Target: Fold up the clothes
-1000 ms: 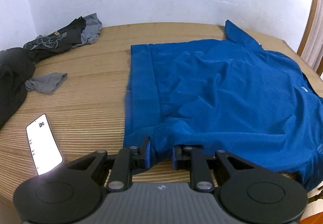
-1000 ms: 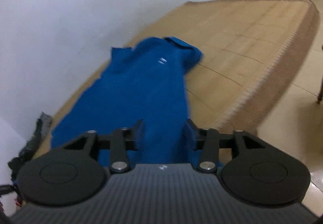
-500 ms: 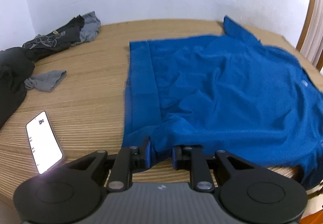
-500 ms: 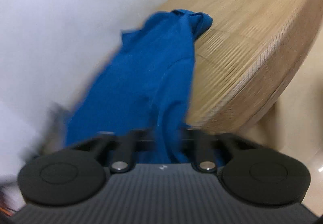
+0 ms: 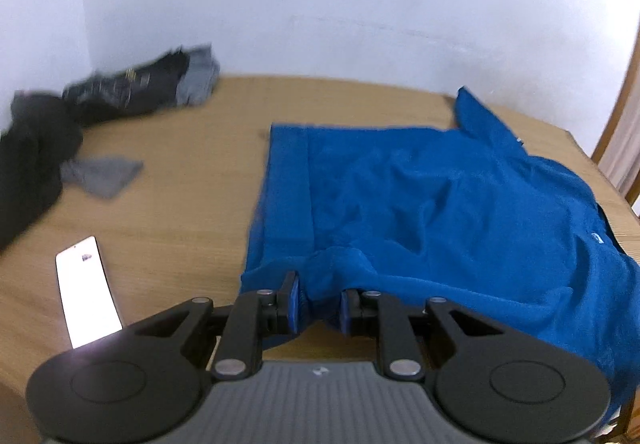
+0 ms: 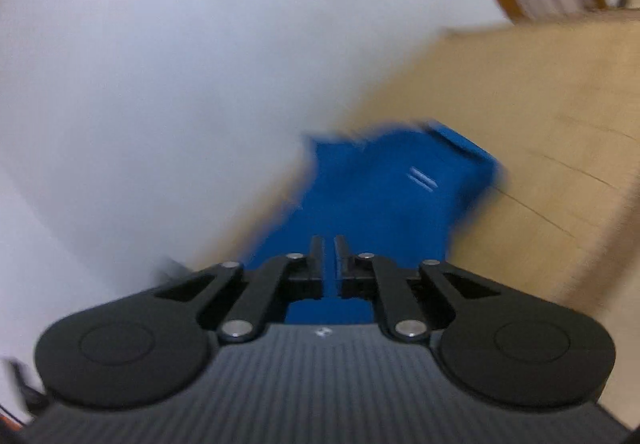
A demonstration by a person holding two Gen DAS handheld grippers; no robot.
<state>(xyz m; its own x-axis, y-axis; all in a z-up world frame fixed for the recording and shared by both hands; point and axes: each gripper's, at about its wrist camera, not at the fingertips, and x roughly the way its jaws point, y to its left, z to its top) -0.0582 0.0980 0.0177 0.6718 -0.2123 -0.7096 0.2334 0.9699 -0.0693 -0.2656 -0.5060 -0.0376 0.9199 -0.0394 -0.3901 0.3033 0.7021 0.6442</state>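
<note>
The blue shirt [image 5: 420, 203] lies spread on the mat [image 5: 180, 211], its length running away from both tongs: the left gripper [image 5: 318, 302] pinches its near hem, while the right gripper's [image 6: 328, 262] jaws are opening with blue cloth in the narrow gap.
</note>
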